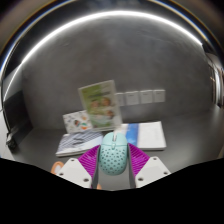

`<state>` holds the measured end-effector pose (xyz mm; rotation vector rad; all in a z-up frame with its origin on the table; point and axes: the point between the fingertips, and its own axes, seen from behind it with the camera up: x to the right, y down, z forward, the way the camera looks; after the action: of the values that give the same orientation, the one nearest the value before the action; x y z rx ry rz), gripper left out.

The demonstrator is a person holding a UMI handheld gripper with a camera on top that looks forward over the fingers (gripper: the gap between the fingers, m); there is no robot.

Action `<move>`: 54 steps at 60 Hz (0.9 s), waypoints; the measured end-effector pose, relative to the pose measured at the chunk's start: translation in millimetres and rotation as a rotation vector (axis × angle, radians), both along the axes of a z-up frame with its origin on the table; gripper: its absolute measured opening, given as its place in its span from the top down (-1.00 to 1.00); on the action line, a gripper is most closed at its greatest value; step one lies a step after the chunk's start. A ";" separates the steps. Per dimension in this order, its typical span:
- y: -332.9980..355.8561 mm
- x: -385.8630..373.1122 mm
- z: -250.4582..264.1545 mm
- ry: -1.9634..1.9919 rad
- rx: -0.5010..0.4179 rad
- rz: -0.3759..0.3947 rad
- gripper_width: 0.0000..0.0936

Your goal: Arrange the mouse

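One mint perforated mouse (113,155), one upright green booklet (99,104), one white tablet (151,134), four wall sockets (139,97).

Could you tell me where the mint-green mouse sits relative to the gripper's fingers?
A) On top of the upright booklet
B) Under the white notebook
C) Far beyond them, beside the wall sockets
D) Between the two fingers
D: the mint-green mouse lies between the gripper's two pink-padded fingers, on the grey table.

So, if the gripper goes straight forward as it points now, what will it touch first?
The mint-green mouse already sits between the fingers of the gripper, so the gripper would meet it first. Beyond the mouse lies a white notebook, then an upright booklet; depth there is hard to judge.
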<state>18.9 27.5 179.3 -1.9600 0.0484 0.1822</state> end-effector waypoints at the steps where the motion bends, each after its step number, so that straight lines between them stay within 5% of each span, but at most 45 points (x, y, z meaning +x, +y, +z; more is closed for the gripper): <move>1: -2.5 -18.6 -1.1 -0.002 0.001 0.013 0.08; 14: -37.2 -205.1 -107.4 -0.115 -0.147 0.125 0.09; 19: -42.2 -234.8 -138.1 -0.098 -0.187 0.102 0.09; 35: -49.5 -231.5 -188.5 -0.148 -0.262 0.043 0.02; 40: -47.2 -232.7 -187.8 -0.153 -0.220 0.045 0.03; 51: -45.6 -233.8 -187.4 -0.121 -0.193 0.060 -0.20; 54: -46.5 -234.1 -186.3 -0.128 -0.196 0.066 -0.42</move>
<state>-215.2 -19.0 -7.0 -2.1659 -0.0852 0.0976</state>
